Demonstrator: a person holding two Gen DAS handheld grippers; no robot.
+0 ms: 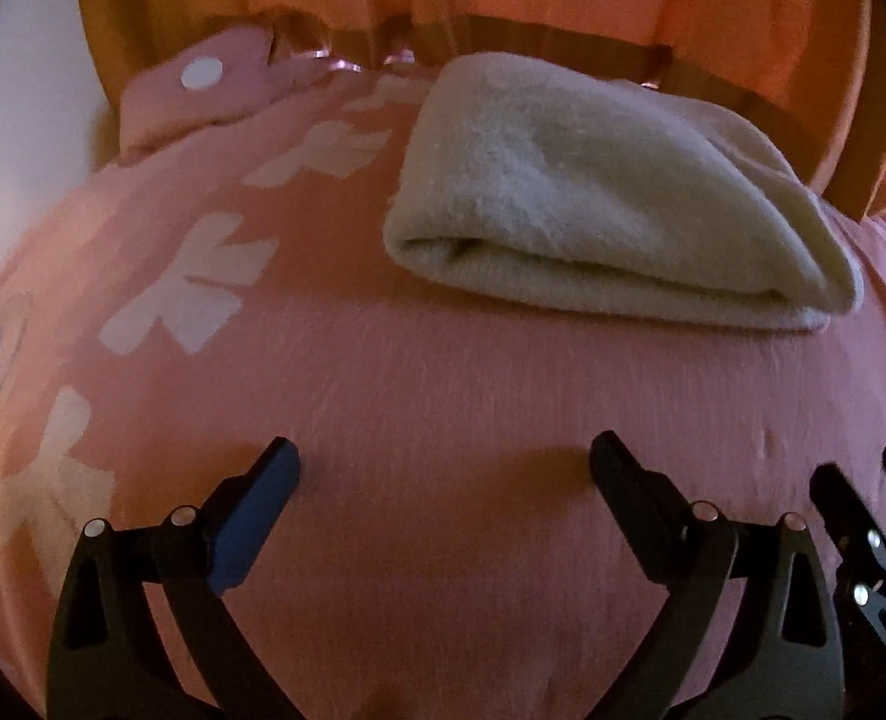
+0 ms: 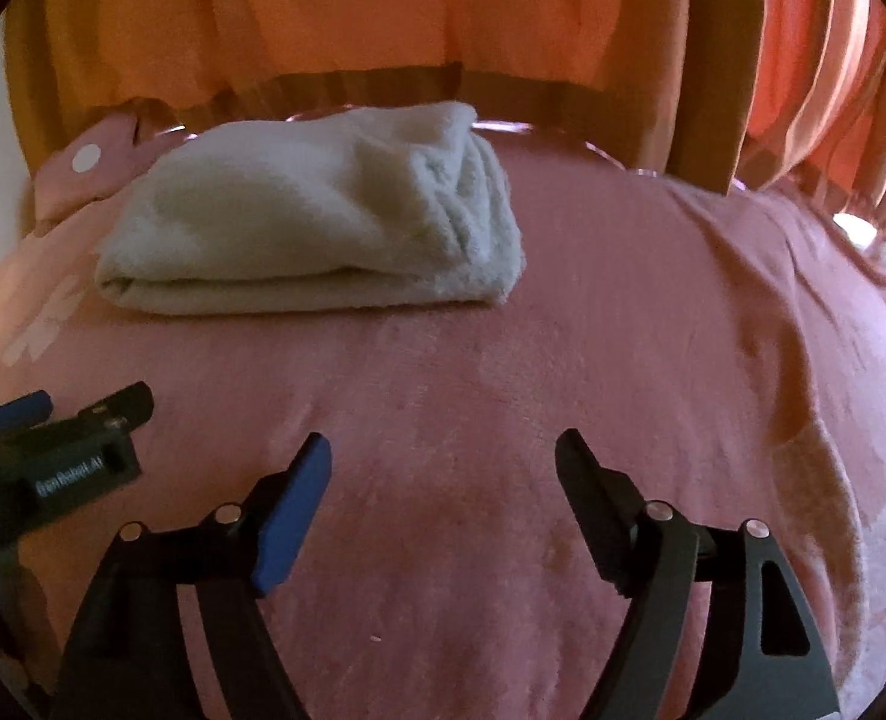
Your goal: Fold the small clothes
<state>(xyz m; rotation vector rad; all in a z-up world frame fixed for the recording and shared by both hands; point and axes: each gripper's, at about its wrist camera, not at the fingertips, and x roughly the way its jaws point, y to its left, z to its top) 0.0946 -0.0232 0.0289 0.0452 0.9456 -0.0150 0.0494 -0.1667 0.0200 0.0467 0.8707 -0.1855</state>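
Note:
A cream fleece garment lies folded into a thick bundle on the pink bedspread, ahead of both grippers; it also shows in the right wrist view. My left gripper is open and empty, low over the bedspread, well short of the bundle. My right gripper is open and empty, also short of the bundle, which lies ahead to its left. The left gripper's fingers show at the left edge of the right wrist view; the right gripper's fingers show at the right edge of the left wrist view.
The pink bedspread has white flower prints on its left side. A pink pillow with a white dot lies at the far left. Orange curtains hang behind the bed.

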